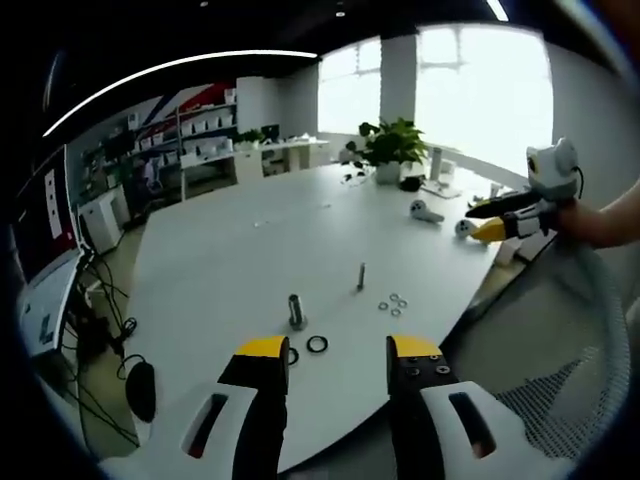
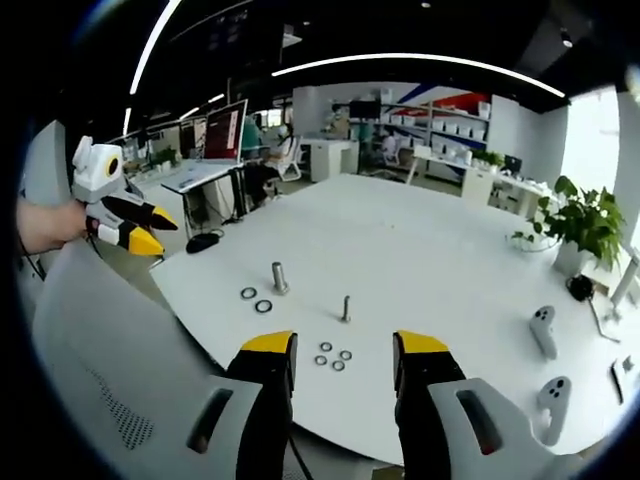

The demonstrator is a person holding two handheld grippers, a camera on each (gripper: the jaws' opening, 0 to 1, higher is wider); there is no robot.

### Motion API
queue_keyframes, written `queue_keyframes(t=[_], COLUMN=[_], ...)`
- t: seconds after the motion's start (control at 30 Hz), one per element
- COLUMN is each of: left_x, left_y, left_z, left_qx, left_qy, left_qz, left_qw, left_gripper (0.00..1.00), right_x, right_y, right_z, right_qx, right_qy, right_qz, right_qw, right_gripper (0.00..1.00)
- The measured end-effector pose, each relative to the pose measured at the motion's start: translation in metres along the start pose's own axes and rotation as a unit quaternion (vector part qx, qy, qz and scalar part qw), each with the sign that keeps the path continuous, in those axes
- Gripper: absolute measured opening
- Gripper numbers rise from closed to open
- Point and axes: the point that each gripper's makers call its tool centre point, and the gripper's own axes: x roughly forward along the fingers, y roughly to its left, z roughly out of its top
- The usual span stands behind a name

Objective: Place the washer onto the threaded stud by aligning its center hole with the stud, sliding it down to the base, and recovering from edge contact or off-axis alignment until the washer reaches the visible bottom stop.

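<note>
White table [image 2: 420, 240]: I see small washers [image 2: 333, 356] lying flat just near of the threaded stud [image 2: 346, 308]. My left gripper [image 1: 338, 362] and right gripper [image 2: 344, 357] hover apart, jaws spread, empty.

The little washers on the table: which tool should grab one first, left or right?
Probably the right tool. In its view the small washers lie straight between its open jaws, with the thin stud just beyond. The left tool faces the thick stud and black rings instead.
</note>
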Motion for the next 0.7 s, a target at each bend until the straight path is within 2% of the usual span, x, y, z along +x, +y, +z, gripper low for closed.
queue_keyframes(t=[0.1, 0.23, 0.4, 0.57, 0.7], left_x=[0.000, -0.001, 0.000, 0.001, 0.004], left_y=[0.002, 0.004, 0.005, 0.004, 0.003], left_z=[-0.007, -0.003, -0.008, -0.003, -0.002], left_qx=[0.001, -0.002, -0.001, -0.005, -0.002], left_qy=[0.011, 0.006, 0.014, 0.010, 0.011], left_qz=[0.005, 0.009, 0.009, 0.005, 0.001], left_qw=[0.9999, 0.9999, 0.9999, 0.9999, 0.9999], left_gripper=[0.37, 0.37, 0.37, 0.37, 0.36], right_x=[0.001, 0.001, 0.003, 0.003, 0.005], right_y=[0.006, -0.003, 0.005, -0.004, 0.000], right_z=[0.001, 0.003, -0.001, -0.001, -0.004], right_qx=[-0.024, -0.001, -0.012, 0.002, -0.004], right_qy=[-0.001, -0.005, 0.005, 0.005, 0.015], right_qz=[0.006, -0.001, 0.009, -0.001, 0.007], right_qw=[0.9997, 1.0000, 0.9999, 1.0000, 0.9999], right_gripper=[0.41, 0.41, 0.42, 0.42, 0.42])
